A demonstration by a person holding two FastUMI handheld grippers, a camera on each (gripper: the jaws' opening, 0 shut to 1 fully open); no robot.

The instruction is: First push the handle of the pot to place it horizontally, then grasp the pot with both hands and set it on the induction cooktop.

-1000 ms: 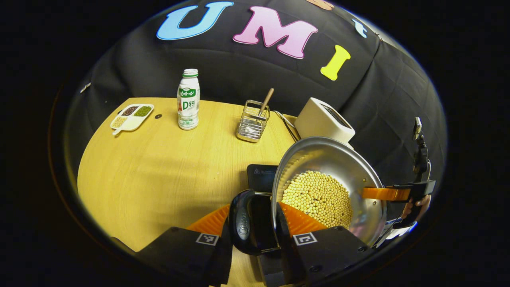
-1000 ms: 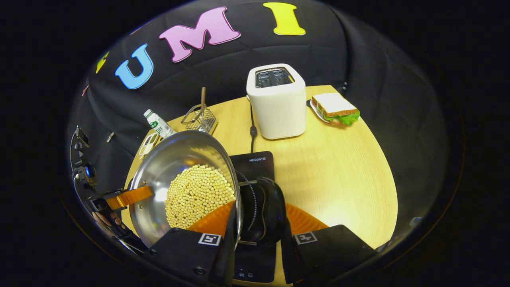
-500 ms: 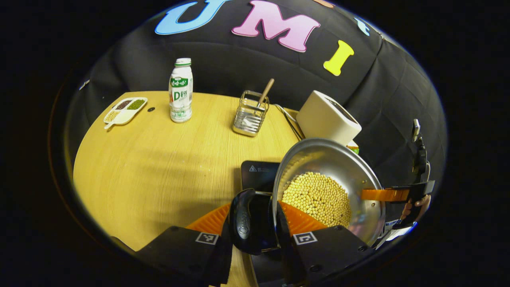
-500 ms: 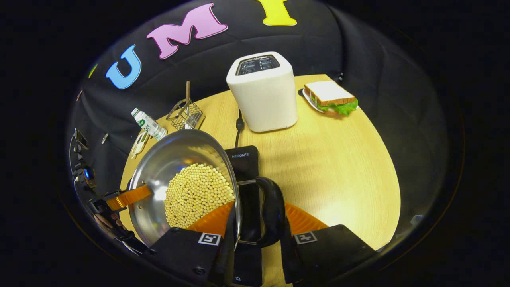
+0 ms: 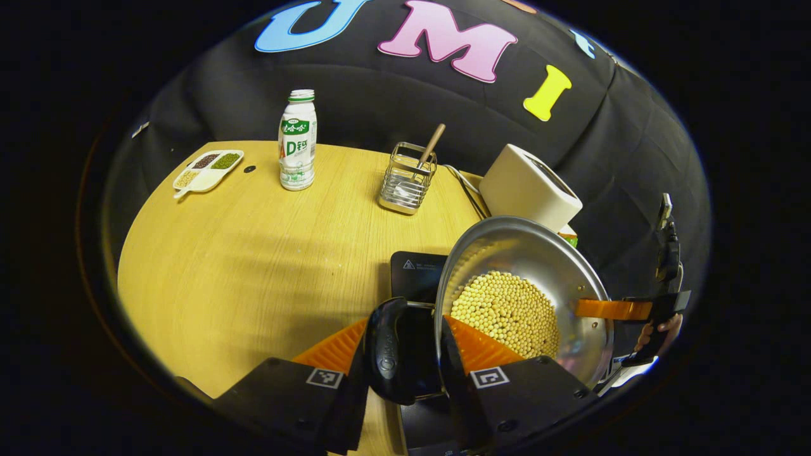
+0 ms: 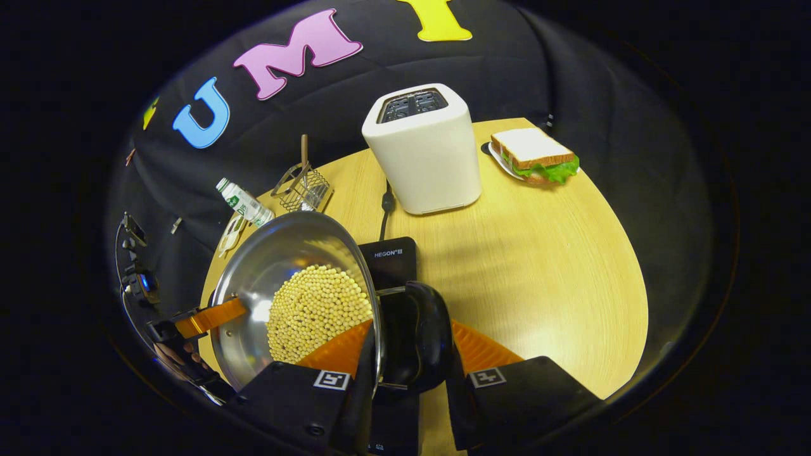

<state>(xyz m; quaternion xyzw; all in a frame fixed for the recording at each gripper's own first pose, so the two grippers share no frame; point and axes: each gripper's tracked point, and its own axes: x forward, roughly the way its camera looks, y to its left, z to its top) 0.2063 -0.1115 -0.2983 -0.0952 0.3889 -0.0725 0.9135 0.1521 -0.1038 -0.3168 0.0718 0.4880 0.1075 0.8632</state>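
A steel pot (image 5: 526,253) full of pale yellow beans (image 5: 507,313) is carried between both grippers. My left gripper (image 5: 405,345) is shut on the pot's black loop handle (image 5: 388,351), with one finger inside the rim and the other outside the handle. On the opposite handle (image 6: 432,335), my right gripper (image 6: 408,345) is shut the same way. The far side of the pot (image 6: 272,266) shows the left gripper (image 6: 209,315) and a hand. The black induction cooktop (image 5: 415,275) (image 6: 396,256) lies under the pot. I cannot tell whether the base touches it.
A white toaster (image 6: 421,149) with its cable stands just behind the cooktop, and a sandwich (image 6: 535,158) on a plate sits to its right. A milk bottle (image 5: 298,149), a wire holder (image 5: 407,180) with a wooden stick and a divided dish (image 5: 208,170) stand at the back left.
Both grippers and the pot have shifted slightly over the cooktop, closer to the toaster. Both grips on the handles are unchanged.
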